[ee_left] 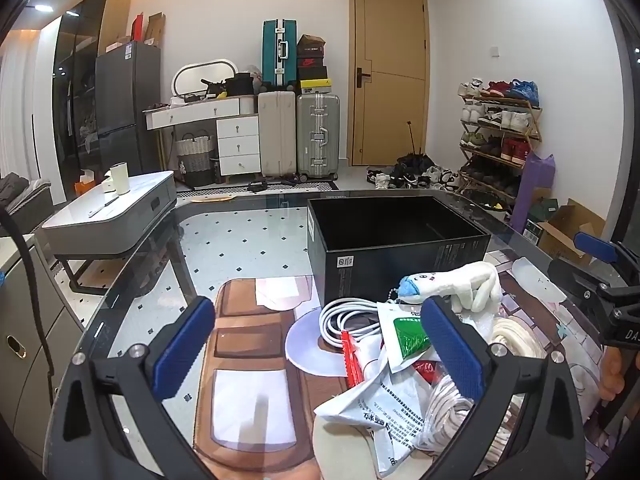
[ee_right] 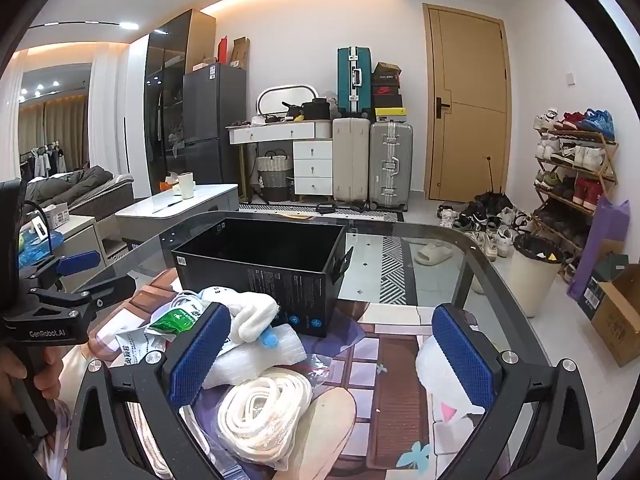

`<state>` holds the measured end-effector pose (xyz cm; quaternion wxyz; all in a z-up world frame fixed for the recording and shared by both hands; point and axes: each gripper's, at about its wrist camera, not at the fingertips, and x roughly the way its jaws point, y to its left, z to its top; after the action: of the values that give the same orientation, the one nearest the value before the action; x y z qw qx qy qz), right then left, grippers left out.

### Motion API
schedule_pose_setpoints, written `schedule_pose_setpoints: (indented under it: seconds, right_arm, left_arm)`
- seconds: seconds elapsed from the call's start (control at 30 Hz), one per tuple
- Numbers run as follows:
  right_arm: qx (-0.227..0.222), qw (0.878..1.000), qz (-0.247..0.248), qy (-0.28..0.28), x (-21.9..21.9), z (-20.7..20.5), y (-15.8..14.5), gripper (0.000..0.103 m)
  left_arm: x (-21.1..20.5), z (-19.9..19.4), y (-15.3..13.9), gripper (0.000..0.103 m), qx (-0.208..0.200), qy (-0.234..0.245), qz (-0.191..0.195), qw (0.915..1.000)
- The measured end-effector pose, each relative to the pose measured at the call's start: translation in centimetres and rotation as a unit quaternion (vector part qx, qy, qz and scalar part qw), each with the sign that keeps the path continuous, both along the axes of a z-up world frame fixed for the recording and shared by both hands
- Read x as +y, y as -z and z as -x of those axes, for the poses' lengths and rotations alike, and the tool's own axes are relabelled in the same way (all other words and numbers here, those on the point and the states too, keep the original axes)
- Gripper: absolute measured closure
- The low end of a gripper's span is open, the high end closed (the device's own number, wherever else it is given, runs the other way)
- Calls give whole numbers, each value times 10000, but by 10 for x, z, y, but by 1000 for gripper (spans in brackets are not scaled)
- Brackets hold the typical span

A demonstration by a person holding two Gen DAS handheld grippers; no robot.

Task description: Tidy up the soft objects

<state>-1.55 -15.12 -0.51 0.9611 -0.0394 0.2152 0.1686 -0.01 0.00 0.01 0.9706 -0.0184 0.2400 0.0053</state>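
A pile of soft things lies on the glass table in front of an open black box (ee_left: 396,236) (ee_right: 260,264). It holds a white plush toy (ee_left: 448,284) (ee_right: 256,312), a coiled white rope (ee_right: 264,404) (ee_left: 516,336), a white cable coil (ee_left: 344,316), a green-and-white packet (ee_left: 404,336) (ee_right: 172,316) and white plastic bags (ee_left: 384,412). My left gripper (ee_left: 316,348) is open, empty, over the pile's left edge. My right gripper (ee_right: 332,356) is open, empty, above the rope.
The patterned mat (ee_left: 252,360) lies under the glass top. A bubble-wrap piece (ee_right: 436,364) lies by my right finger. Beyond the table stand a grey coffee table (ee_left: 108,216), suitcases (ee_left: 316,136), a shoe rack (ee_left: 500,136) and a bin (ee_right: 532,272).
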Motion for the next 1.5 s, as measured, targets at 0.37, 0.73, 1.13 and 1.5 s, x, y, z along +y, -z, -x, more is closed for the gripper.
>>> schedule_pose_setpoints:
  seconds: [0.37, 0.73, 1.13, 1.5]
  right_arm:
    - [-18, 10000, -75, -23, 0, 1, 0, 1]
    - [-28, 10000, -69, -35, 0, 0, 0, 1]
    - [-6, 10000, -69, -46, 2, -3, 1, 1]
    - [33, 9999, -76, -90, 6, -11, 12, 1]
  left_arm:
    - [-1, -4, 2, 0, 9, 11, -15, 10000]
    - [-10, -1, -2, 0, -26, 37, -11, 10000]
    - [-4, 1, -4, 0, -35, 40, -32, 10000]
    - [-6, 2, -3, 0, -38, 68, -68, 9999]
